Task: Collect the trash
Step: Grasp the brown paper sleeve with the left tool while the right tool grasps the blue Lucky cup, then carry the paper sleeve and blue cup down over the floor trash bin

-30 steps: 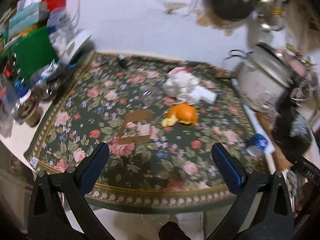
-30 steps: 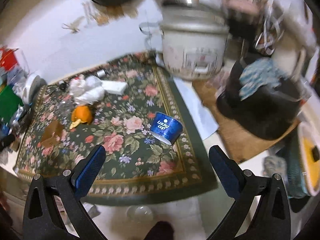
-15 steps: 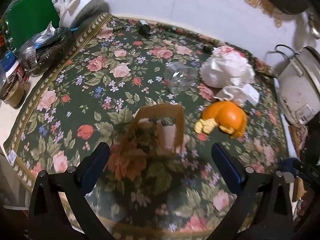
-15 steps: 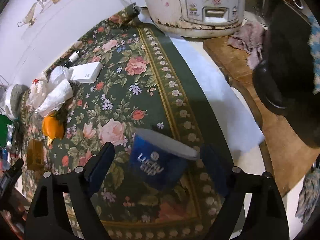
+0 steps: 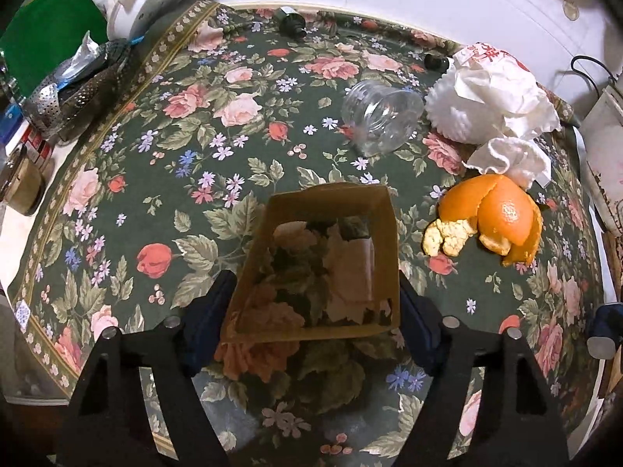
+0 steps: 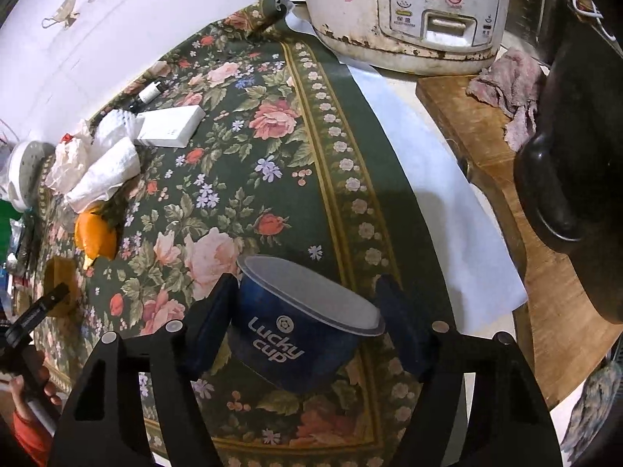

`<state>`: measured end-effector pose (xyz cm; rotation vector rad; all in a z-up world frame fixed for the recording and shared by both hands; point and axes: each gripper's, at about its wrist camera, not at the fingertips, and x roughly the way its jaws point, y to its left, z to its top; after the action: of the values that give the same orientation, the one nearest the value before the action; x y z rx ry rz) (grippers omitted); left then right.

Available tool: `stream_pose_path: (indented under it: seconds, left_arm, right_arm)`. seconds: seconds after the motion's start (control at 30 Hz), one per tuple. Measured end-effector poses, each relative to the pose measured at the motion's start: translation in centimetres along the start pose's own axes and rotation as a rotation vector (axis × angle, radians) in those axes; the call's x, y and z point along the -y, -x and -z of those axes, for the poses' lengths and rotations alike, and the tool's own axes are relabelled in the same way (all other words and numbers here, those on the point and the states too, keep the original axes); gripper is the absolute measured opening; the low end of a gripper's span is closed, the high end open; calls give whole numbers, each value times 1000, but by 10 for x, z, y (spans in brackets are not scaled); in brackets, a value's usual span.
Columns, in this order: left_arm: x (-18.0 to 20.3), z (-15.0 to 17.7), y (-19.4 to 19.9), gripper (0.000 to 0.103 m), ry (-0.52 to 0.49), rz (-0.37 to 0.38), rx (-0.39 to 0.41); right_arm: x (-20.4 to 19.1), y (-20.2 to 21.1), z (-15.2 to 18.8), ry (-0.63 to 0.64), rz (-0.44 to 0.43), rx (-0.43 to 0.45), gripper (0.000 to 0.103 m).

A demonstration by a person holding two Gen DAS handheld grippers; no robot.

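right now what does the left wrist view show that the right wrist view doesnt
Only the left wrist view shows the clear plastic cup lying on its side, the perforated metal strainer and the left gripper straddling the brown cardboard box.

Only the right wrist view shows the blue Lucky cup between the fingers of the right gripper, the rice cooker, the wooden board and the flat white box.

Both show the floral tablecloth, the orange peel and the crumpled white paper.
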<state>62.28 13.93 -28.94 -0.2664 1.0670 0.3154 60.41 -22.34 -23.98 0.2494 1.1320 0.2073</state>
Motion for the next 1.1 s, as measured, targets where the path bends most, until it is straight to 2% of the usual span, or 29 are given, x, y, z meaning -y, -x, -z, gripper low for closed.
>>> stream_pose_path:
  seconds: [0.2, 0.37, 0.53, 0.83, 1.1]
  left_arm:
    - [-3, 9, 26, 77, 30, 14, 38]
    - [-10, 16, 65, 77, 36, 59, 97]
    - [-21, 28, 105, 77, -16, 116, 141]
    - [-54, 76, 166, 77, -193, 189, 191]
    - [-81, 134, 197, 77, -308, 236, 185]
  right_arm:
    - [-17, 18, -1, 43, -66, 33, 70]
    - [-46, 41, 6, 104, -106, 84, 70]
    - [-80, 75, 28, 131, -127, 156, 70]
    - [-139, 121, 99, 110, -103, 269, 70]
    - [-169, 144, 168, 77, -98, 307, 70]
